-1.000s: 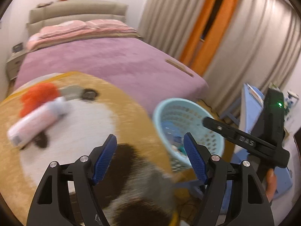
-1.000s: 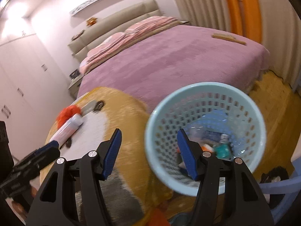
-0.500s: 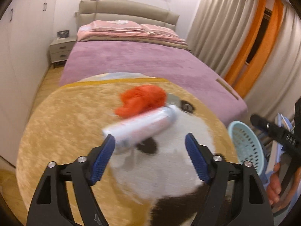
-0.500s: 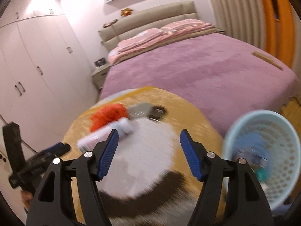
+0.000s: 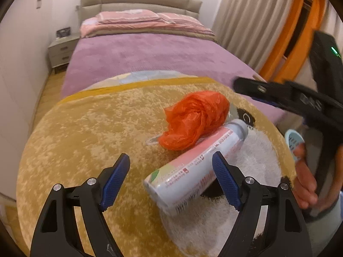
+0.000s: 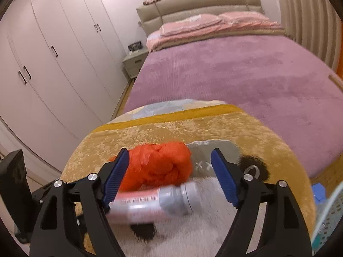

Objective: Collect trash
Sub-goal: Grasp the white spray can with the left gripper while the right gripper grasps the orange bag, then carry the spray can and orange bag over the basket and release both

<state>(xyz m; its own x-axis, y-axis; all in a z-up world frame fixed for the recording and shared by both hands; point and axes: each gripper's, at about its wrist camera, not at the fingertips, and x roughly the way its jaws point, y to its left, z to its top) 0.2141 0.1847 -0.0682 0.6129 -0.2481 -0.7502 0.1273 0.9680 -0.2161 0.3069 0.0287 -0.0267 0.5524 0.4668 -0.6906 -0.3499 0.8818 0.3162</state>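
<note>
A crumpled orange plastic bag [image 5: 195, 120] lies on a round yellow plush rug [image 5: 85, 141]. A white and pink tube [image 5: 193, 167] lies against it. My left gripper [image 5: 171, 180] is open and empty, with the tube's flat end between its fingers. My right gripper [image 6: 170, 177] is open and empty, hovering over the orange bag [image 6: 158, 165] and the tube's grey cap [image 6: 180, 199]. The right gripper also shows in the left wrist view [image 5: 278, 98]. The light blue trash basket [image 6: 330, 218] is at the right edge, and its rim shows in the left wrist view [image 5: 293, 141].
A bed with a purple cover [image 6: 235, 75] stands behind the rug. White wardrobes [image 6: 42, 53] line the left wall. A nightstand [image 5: 60, 51] sits beside the bed. Curtains [image 5: 257, 21] hang at the right.
Both grippers have swung left from the basket to the rug and closed in on the orange bag and the tube. Both stayed open.
</note>
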